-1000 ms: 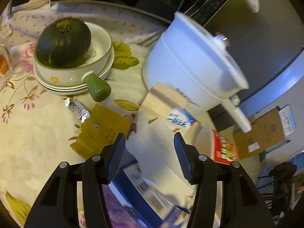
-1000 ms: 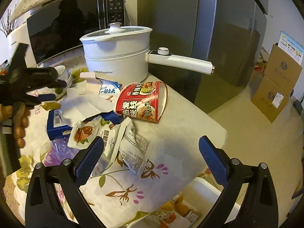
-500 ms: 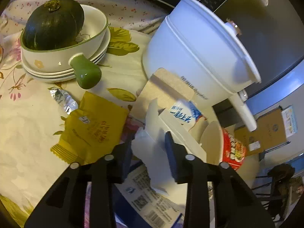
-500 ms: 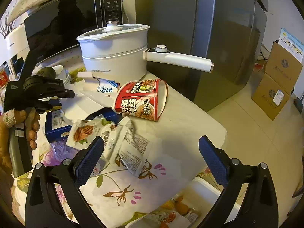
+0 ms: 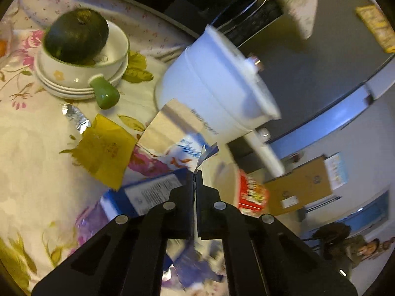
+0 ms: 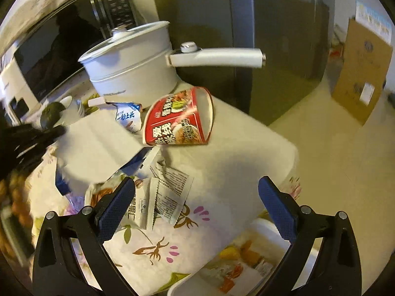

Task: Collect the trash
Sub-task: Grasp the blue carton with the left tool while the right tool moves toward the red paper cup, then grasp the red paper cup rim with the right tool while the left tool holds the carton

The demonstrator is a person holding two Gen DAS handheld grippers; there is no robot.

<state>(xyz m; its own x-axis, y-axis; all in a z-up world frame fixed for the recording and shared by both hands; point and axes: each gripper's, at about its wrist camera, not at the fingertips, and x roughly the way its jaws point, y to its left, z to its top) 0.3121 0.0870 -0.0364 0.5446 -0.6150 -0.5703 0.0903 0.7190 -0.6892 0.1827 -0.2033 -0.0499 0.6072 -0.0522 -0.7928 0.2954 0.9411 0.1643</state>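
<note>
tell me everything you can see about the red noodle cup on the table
The red noodle cup is a paper or foam instant-noodle container, red with white lettering and a printed picture of noodles. It lies tipped on its side on the floral tablecloth, its open mouth and pale inner wall facing right; no contents are visible. It sits just in front of the white pot, with a blue-and-white packet beside it and crumpled wrappers nearby. Neither tongs touch it.

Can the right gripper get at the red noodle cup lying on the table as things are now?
Probably yes. The right gripper is open and empty, and the noodle cup lies on its side straight ahead of it, with only flat wrappers on the cloth in between.
</note>
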